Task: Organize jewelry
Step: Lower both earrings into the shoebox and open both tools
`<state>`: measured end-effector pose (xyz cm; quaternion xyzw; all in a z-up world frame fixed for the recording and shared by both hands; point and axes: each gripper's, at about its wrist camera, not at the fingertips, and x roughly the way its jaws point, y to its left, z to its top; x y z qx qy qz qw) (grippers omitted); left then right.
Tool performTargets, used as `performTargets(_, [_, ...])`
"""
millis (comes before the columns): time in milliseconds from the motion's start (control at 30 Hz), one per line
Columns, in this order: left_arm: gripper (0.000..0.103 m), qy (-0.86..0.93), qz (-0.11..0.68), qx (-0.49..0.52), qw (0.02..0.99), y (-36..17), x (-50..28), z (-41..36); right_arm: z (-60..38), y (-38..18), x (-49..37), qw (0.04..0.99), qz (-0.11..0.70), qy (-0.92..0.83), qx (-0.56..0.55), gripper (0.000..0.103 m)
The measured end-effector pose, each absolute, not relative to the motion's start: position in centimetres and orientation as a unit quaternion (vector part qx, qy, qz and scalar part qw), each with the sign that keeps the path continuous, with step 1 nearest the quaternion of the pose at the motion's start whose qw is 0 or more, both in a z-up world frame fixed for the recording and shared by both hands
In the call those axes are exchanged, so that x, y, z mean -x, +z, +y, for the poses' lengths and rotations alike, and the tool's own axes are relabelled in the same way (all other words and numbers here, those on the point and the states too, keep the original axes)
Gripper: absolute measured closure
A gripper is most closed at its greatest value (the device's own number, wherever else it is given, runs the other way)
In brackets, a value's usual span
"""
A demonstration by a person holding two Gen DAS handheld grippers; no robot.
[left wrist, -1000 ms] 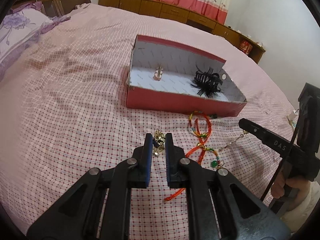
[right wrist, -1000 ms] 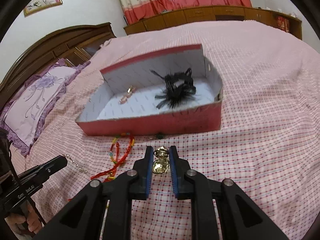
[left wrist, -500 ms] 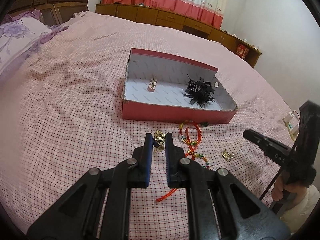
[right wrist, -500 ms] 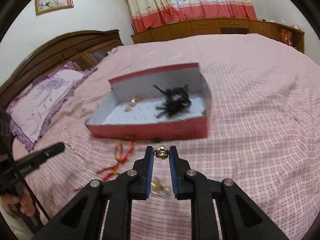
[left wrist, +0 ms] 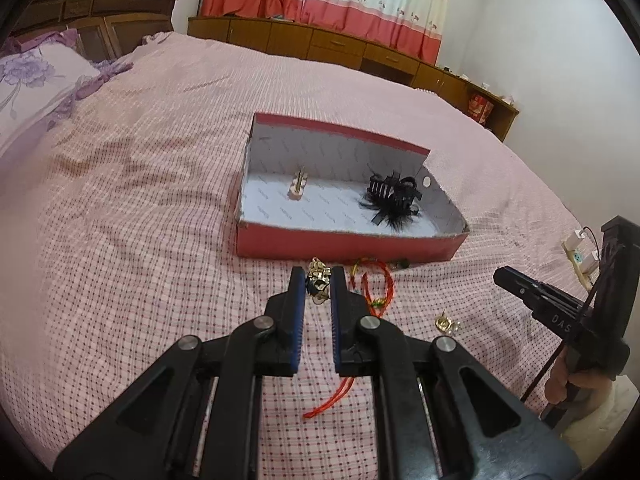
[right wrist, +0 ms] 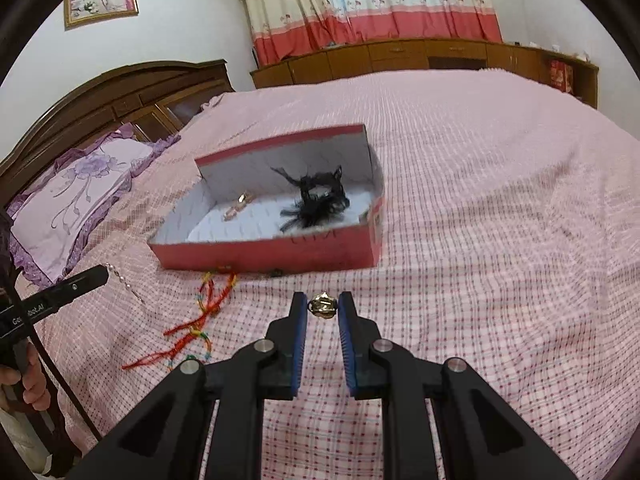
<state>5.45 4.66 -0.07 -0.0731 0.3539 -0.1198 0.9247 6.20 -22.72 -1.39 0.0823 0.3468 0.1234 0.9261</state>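
While angled down toward the bed (left wrist: 120, 240), the left gripper (left wrist: 318, 286) is clenched on a gold jewelry cluster (left wrist: 318, 280), a tangle of small shiny links between its blue ribbed pads. At twelve o'clock from it sits the red cardboard box (left wrist: 344, 246), white inside, holding a black feathery hair clip (left wrist: 394, 198) and a small pale gold piece (left wrist: 298, 186). Red braided cord bracelets (left wrist: 374, 284) lie at two o'clock, partly hidden by the gripper. A gold stud (left wrist: 446, 324) rests at three o'clock on the pink checked cloth. The right gripper's handle and a hand (left wrist: 568, 380) are cut off at the edge.

Seen from the right wrist, the right gripper (right wrist: 323, 307) also tilts downward, grasping a rounded gold charm (right wrist: 322, 306) at its very tips, above the bedspread. The box (right wrist: 272, 254) lies at eleven o'clock, slightly blurred. At nine o'clock the bracelets (right wrist: 200, 320) trail loosely; the left gripper's tip (right wrist: 68, 292) carries a thin beaded chain (right wrist: 126, 284), hard to make out.
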Motion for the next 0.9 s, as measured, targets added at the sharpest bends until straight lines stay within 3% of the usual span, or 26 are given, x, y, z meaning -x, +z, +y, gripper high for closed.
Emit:
performTargets(533, [0.100,-0.117,0.266,0.045,0.956,2.2,-9.1,2.6,-20.4,2.2,-9.4,0.954,0.269,0.112,-0.068,0.085])
performTargets(900, [0.100,-0.094,0.238,0.028,0.966,1.0,-13.8,1.5,-19.7,1.9,-13.4,0.963,0.247,0.094,-0.048,0.085])
